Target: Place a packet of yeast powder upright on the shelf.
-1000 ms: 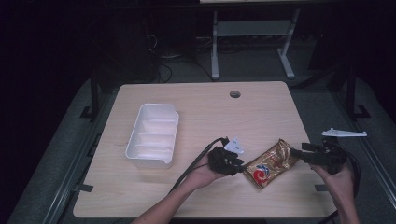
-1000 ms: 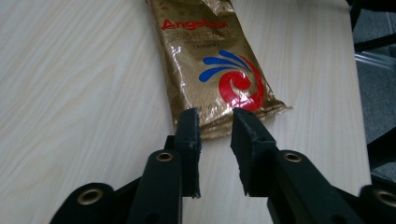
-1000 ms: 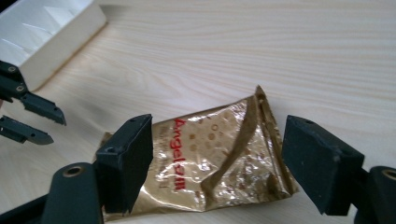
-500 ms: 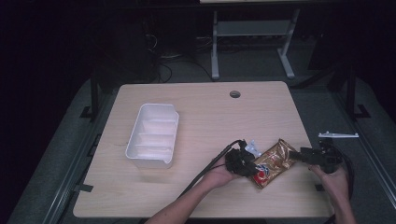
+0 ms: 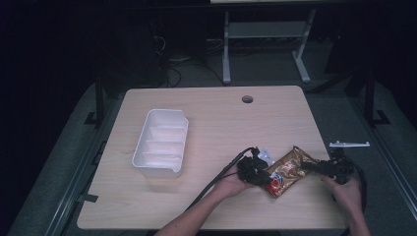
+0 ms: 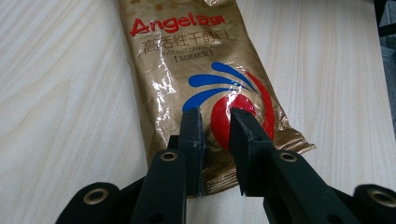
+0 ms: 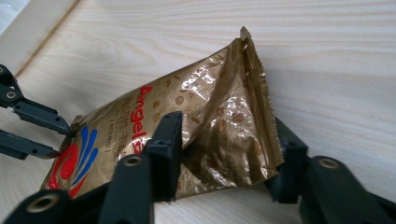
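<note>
Left claw (image 6: pixel 214 130) pinches gold packet (image 6: pixel 196 70) bottom edge; right claw (image 7: pixel 224 140) clamps its top end.

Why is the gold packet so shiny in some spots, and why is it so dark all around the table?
In the left gripper view, white glare streaks run down the foil yeast packet, whose print stays sharp. In the right gripper view, its crinkled end catches bright patches. In the high view, light falls on the table alone, so the floor and room beyond sink into shadow.
</note>
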Action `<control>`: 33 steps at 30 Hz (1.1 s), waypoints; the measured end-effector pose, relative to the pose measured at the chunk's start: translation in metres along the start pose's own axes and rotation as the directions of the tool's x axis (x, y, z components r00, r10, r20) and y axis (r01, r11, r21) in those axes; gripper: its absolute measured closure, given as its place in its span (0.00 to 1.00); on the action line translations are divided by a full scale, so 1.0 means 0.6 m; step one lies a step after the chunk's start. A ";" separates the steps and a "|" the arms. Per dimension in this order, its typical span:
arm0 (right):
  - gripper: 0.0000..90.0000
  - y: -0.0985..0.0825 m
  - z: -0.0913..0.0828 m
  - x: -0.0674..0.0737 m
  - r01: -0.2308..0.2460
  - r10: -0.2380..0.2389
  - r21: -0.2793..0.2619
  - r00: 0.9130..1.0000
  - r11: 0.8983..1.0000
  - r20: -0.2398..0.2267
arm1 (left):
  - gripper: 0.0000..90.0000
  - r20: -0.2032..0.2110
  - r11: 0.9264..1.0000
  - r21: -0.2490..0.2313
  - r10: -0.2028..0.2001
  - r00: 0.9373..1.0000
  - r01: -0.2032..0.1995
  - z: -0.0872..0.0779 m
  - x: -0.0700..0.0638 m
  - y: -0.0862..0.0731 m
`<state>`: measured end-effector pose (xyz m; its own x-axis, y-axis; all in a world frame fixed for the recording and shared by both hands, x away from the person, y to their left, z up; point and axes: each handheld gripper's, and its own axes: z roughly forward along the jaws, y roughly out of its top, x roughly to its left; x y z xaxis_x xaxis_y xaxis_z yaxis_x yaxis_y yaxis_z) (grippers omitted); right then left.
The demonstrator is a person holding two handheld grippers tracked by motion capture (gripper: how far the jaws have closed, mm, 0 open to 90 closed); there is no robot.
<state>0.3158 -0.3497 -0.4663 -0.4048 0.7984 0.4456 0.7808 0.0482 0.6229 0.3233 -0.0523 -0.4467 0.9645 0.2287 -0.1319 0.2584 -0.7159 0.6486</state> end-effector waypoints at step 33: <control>0.99 0.054 -0.073 0.138 0.328 -0.332 -0.128 0.943 0.936 -0.004 | 0.26 0.080 0.978 -0.156 -0.127 0.989 0.139 -0.052 0.048 -0.022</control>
<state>0.2868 -0.3086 -0.3809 -0.6427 0.7350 0.2162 0.5365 0.2303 0.8119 0.3461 -0.0157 -0.4358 0.9250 0.2642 -0.2731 0.3780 -0.5653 0.7332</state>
